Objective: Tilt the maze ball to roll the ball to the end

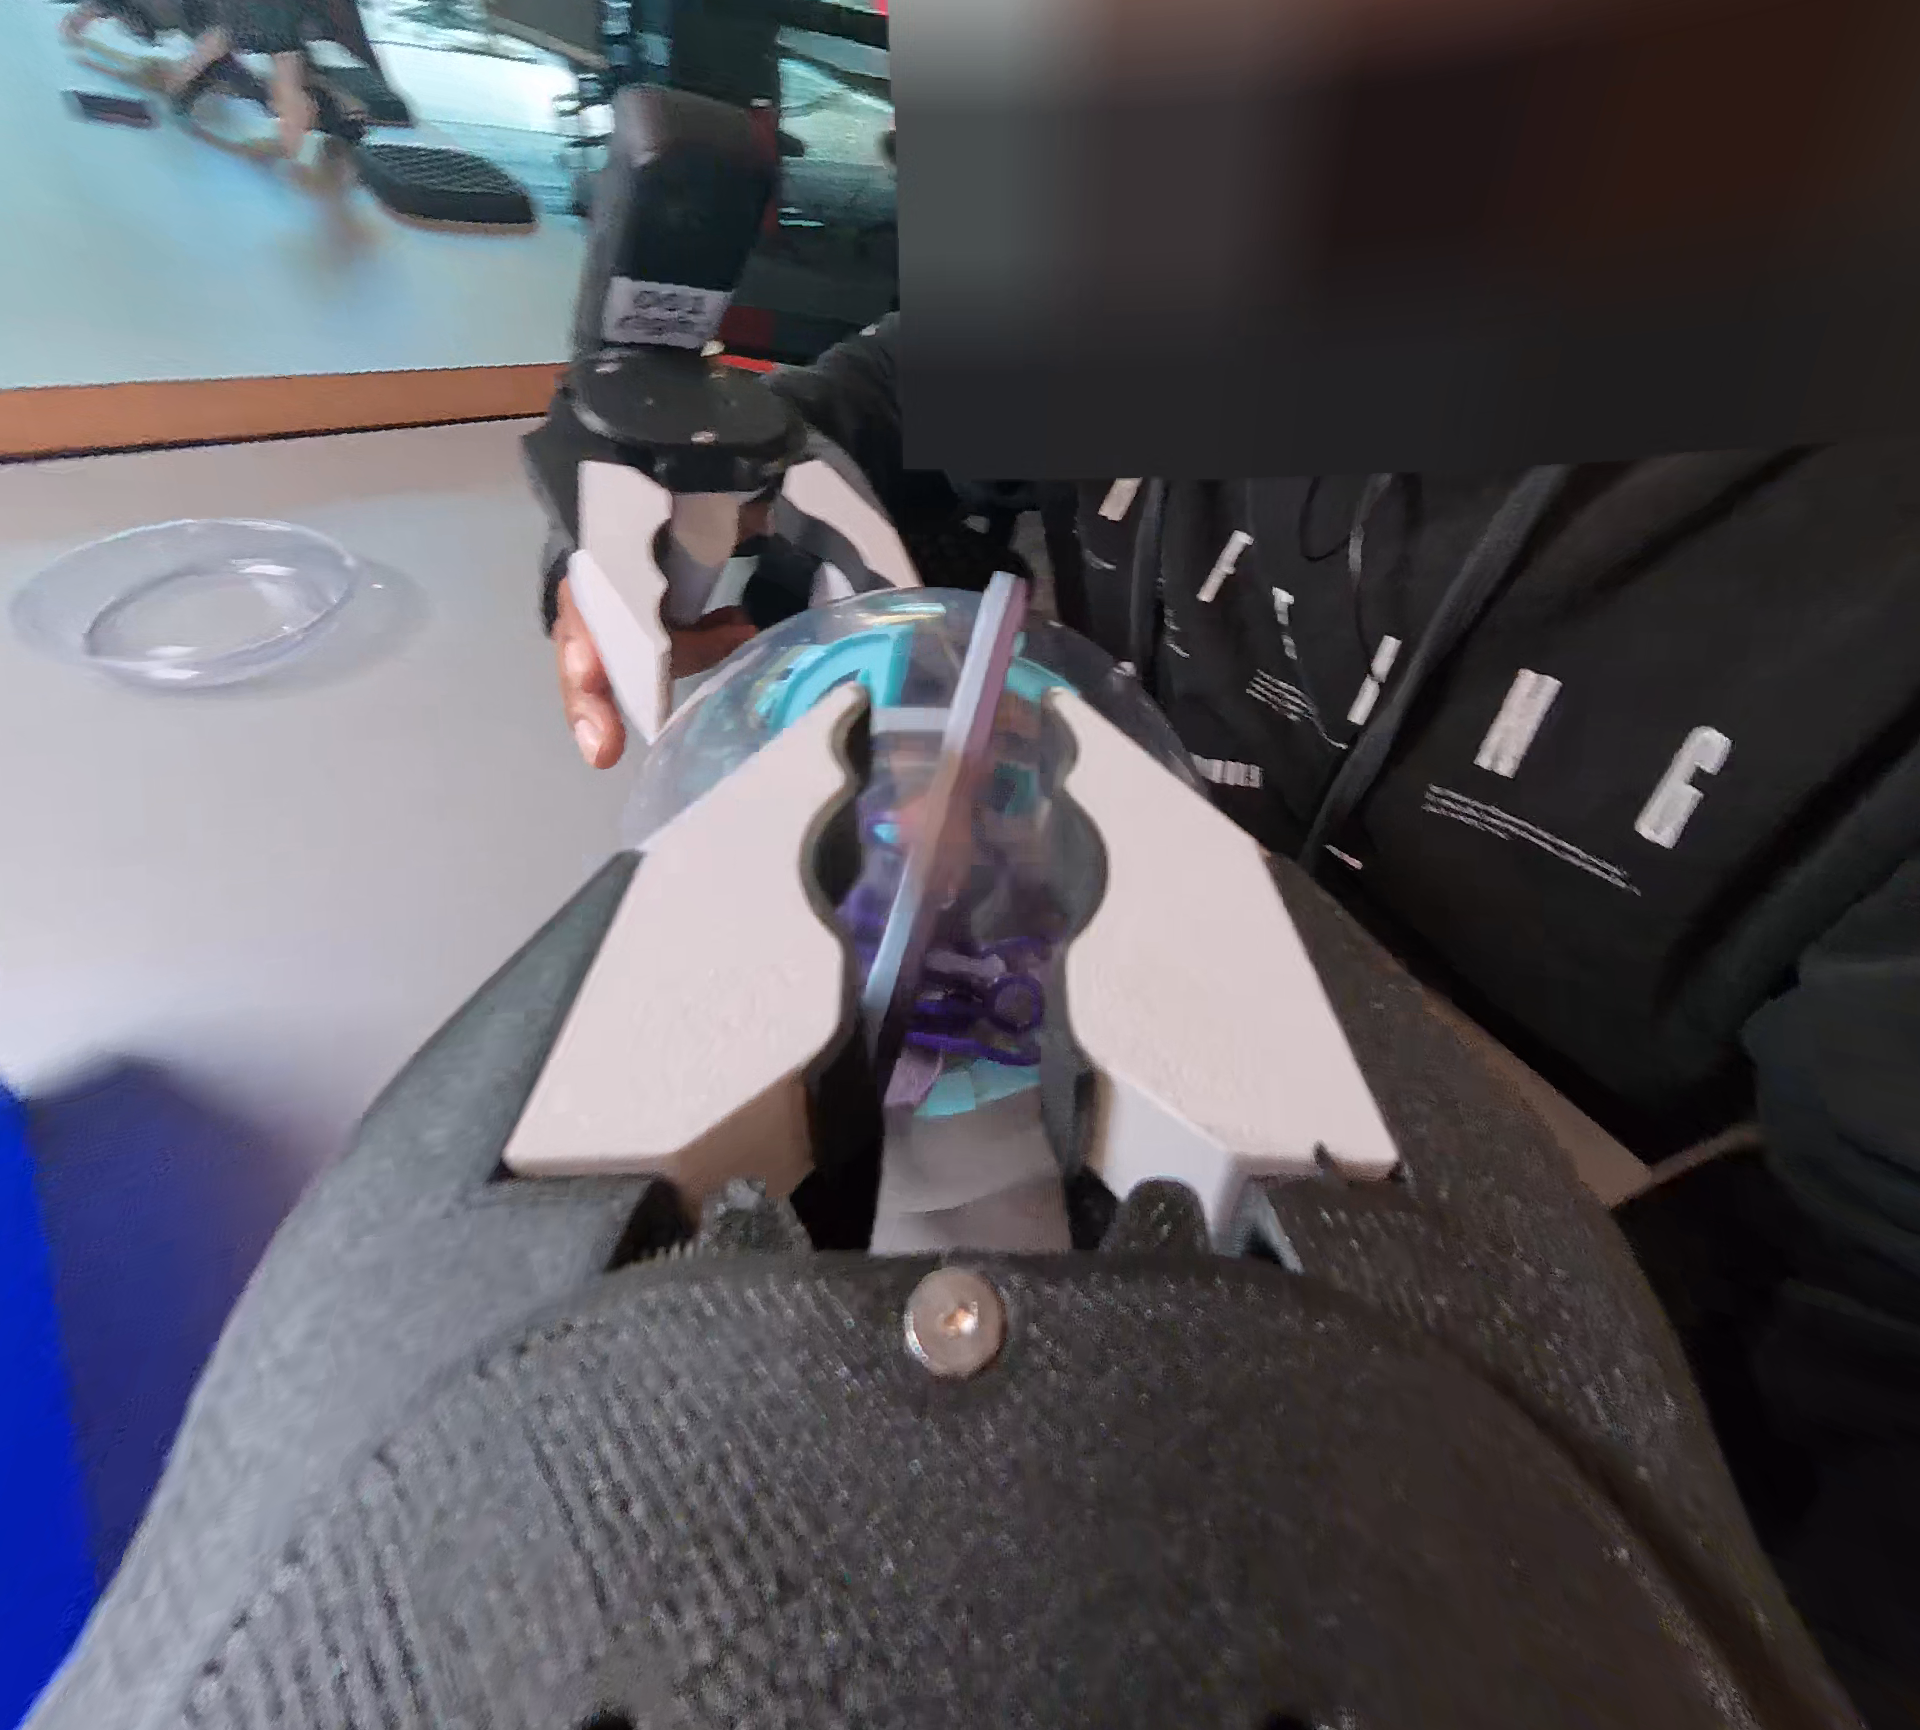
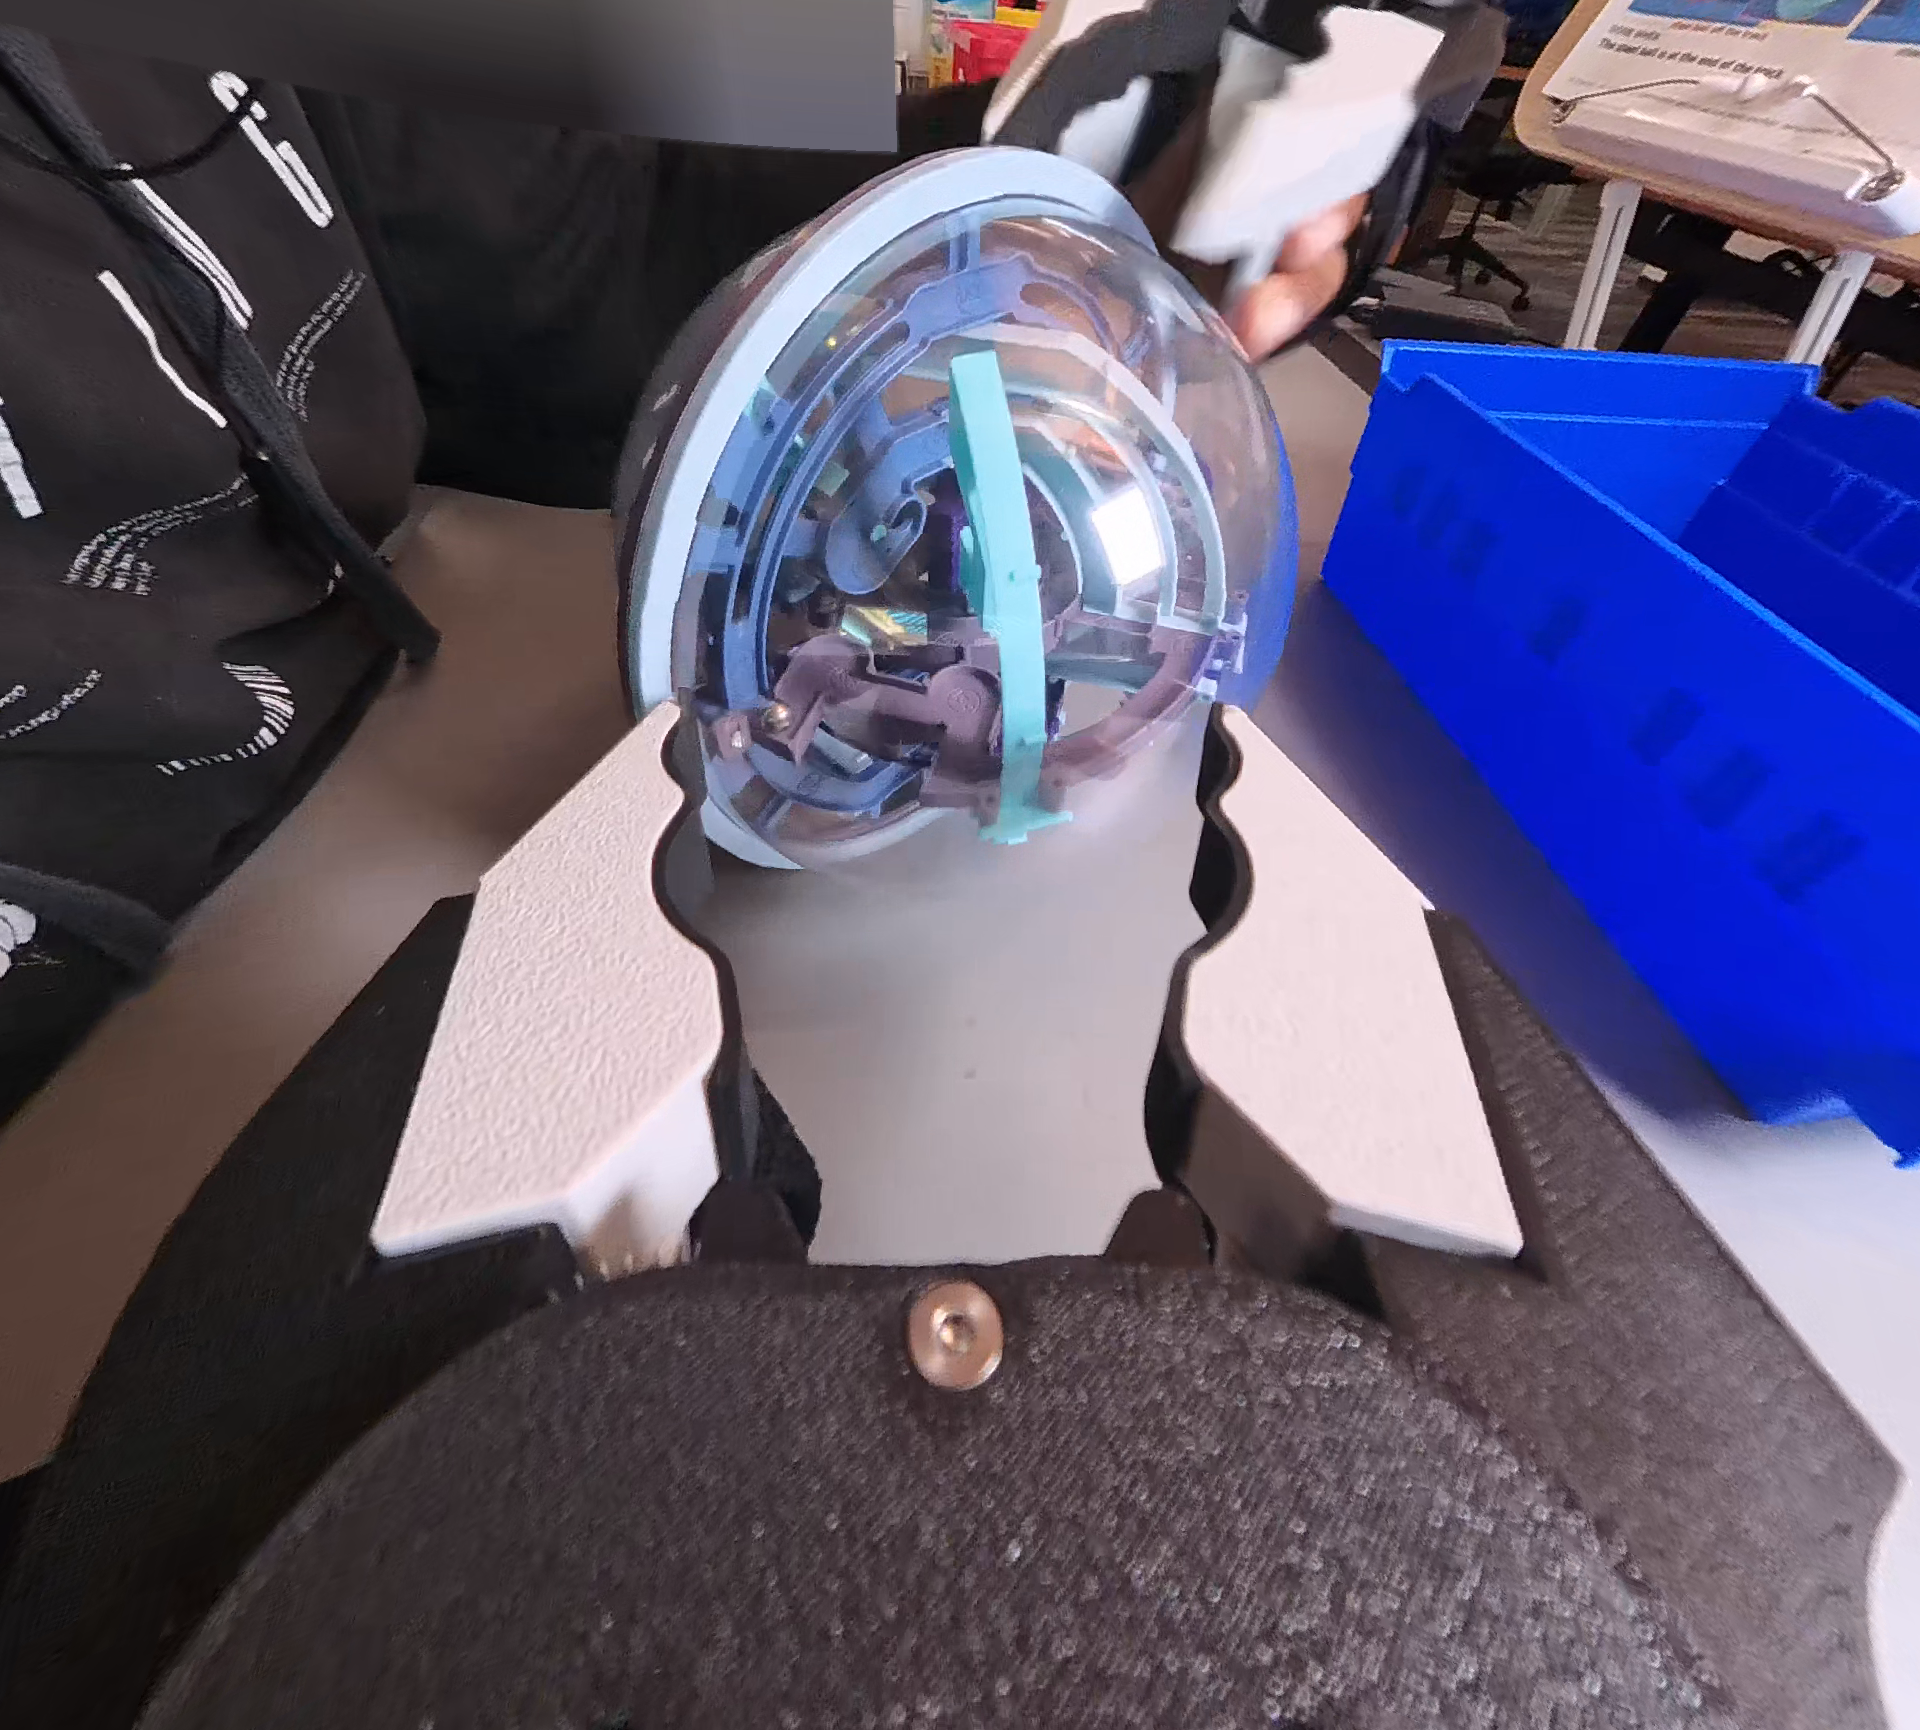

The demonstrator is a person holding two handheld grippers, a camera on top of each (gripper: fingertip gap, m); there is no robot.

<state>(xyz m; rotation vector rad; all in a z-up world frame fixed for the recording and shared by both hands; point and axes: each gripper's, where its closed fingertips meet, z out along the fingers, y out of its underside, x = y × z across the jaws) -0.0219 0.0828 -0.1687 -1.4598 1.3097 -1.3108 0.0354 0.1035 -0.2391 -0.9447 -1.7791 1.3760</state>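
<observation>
hanging in the air above the pale table (image 2: pixel 935 1005), the maze ball (image 2: pixel 935 517) is a clear sphere with a light blue rim around its middle and teal, blue and purple tracks inside. its rim stands tilted, nearly on edge. a small silvery ball (image 2: pixel 774 716) sits low on a track near the rim, at the lower left of the sphere in the right wrist view.

the left gripper (image 1: pixel 961 704) has its white fingers (image 1: pixel 717 932) closed in on the sphere, one on each side of the rim, so it grips the maze ball. in the right wrist view it shows blurred beyond the sphere's upper right, with a hand behind it.

the right gripper (image 2: pixel 940 714) has its jaws spread wide, the fingertips level with the sphere's lower sides; whether they touch the shell cannot be told, and they do not look clamped on it. in the left wrist view it sits just beyond the sphere, its near finger close to the shell.

a person in a black hoodie (image 1: pixel 1507 745) sits just behind the sphere. a clear plastic dish (image 1: pixel 197 610) lies on the table well to one side, and a blue bin (image 2: pixel 1662 693) stands near the sphere on the other. a stand holding a printed sheet (image 2: pixel 1745 18) is farther back.
</observation>
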